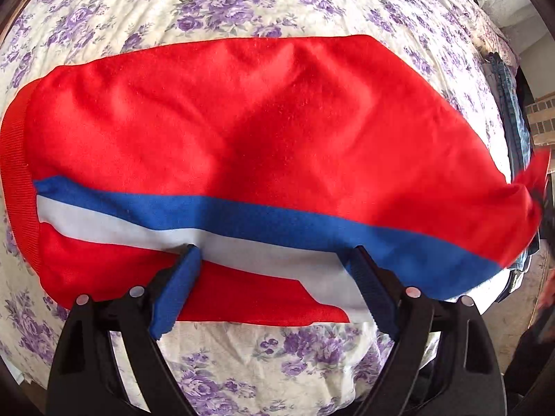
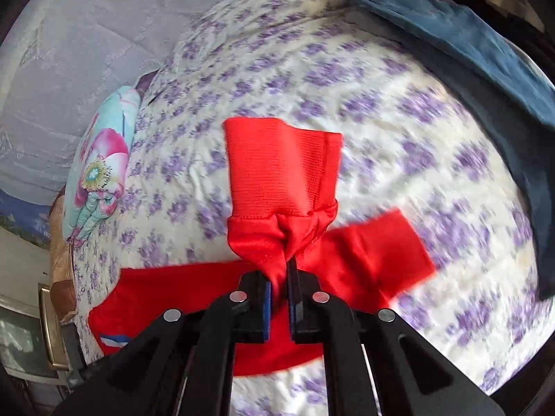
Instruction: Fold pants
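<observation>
Red pants (image 1: 242, 131) with a blue and white side stripe (image 1: 263, 215) lie spread on the floral bed sheet (image 1: 242, 7), ribbed waistband (image 1: 15, 173) at the left. My left gripper (image 1: 274, 256) is open, its blue-padded fingers (image 1: 180, 284) resting over the near edge of the pants at the stripe, holding nothing. My right gripper (image 2: 279, 277) is shut on the bunched red fabric just below a ribbed cuff (image 2: 281, 166) and holds it lifted above the bed; the rest of the pants (image 2: 173, 294) lies below. That lifted end shows at the far right of the left wrist view (image 1: 530, 173).
A folded blue denim garment (image 2: 468, 41) lies at the bed's far right edge, also in the left wrist view (image 1: 513, 111). A flowered pillow (image 2: 100, 159) lies at the left by a pale quilt (image 2: 69, 52). A cabinet (image 2: 27, 339) stands beside the bed.
</observation>
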A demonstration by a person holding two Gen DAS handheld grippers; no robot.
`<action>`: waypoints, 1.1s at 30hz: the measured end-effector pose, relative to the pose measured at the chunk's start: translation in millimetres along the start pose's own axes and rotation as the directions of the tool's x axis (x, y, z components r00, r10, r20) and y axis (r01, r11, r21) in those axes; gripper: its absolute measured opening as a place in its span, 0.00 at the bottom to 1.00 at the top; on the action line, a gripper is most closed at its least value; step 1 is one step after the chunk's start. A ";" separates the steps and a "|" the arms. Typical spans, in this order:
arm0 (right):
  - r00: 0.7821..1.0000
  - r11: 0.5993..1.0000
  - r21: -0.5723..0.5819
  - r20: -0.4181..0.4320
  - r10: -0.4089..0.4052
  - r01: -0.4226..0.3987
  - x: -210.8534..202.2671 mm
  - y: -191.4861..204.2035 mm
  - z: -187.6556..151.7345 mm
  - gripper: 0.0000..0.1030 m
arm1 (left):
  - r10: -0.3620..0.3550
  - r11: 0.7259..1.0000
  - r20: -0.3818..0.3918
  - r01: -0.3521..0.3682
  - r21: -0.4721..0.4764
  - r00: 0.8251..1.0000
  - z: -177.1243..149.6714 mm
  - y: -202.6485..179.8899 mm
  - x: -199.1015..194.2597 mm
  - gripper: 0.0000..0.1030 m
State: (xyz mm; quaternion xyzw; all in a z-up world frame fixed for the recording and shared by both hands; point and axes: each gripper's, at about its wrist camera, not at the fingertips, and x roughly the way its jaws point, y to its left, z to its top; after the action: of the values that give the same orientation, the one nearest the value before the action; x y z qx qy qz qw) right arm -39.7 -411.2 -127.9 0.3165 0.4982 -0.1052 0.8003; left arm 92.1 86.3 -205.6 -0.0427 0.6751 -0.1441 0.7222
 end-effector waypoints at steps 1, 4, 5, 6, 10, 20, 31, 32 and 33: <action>1.000 1.000 0.021 -0.020 0.014 -0.014 14.9 -20.3 -12.7 0.12 | 0.009 1.000 -0.004 -0.009 0.005 1.000 -0.1 -0.9 0.0 0.82; 0.996 0.990 0.117 -0.029 0.084 -0.080 36.7 -59.3 -38.6 0.18 | 0.047 0.998 -0.025 -0.046 0.030 0.999 0.6 -7.2 0.1 0.82; 0.995 0.988 0.121 -0.003 0.098 -0.097 31.5 -60.5 -41.1 0.18 | 0.057 0.998 -0.031 -0.056 0.037 0.998 0.7 -8.5 0.5 0.82; 0.996 0.990 0.103 0.005 0.092 -0.092 26.1 -57.4 -41.6 0.22 | 0.063 0.997 -0.034 -0.062 0.040 0.997 0.7 -8.5 0.1 0.82; 0.999 0.999 0.038 0.047 0.028 -0.030 4.7 -50.4 -29.3 0.51 | 0.066 0.997 -0.026 -0.065 0.046 0.997 -0.7 -8.8 -1.2 0.84; 0.989 0.997 -0.034 0.130 0.072 -0.068 -32.6 -38.9 9.9 0.07 | 0.048 0.999 0.012 -0.048 0.023 0.999 -19.0 -0.5 -10.7 0.84; 0.993 0.989 0.092 -0.021 0.118 -0.115 35.8 -110.0 17.2 0.11 | 0.066 0.998 0.012 -0.066 0.025 0.998 -18.7 -1.4 -12.7 0.84; 0.991 0.985 0.115 -0.026 0.133 -0.129 32.7 -115.1 19.0 0.15 | 0.064 0.998 0.007 -0.064 0.027 0.998 -19.1 -0.8 -13.6 0.84; 0.995 0.989 0.120 -0.034 0.091 -0.086 27.8 -117.5 22.0 0.36 | 0.064 0.998 0.000 -0.064 0.029 0.998 -18.8 -0.4 -14.7 0.84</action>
State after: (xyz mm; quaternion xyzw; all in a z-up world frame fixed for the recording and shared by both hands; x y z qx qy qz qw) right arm -67.2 -512.0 -192.4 0.3873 0.4921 -0.0926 0.7741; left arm 72.9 92.3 -192.9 -0.0105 0.6745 -0.1305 0.7266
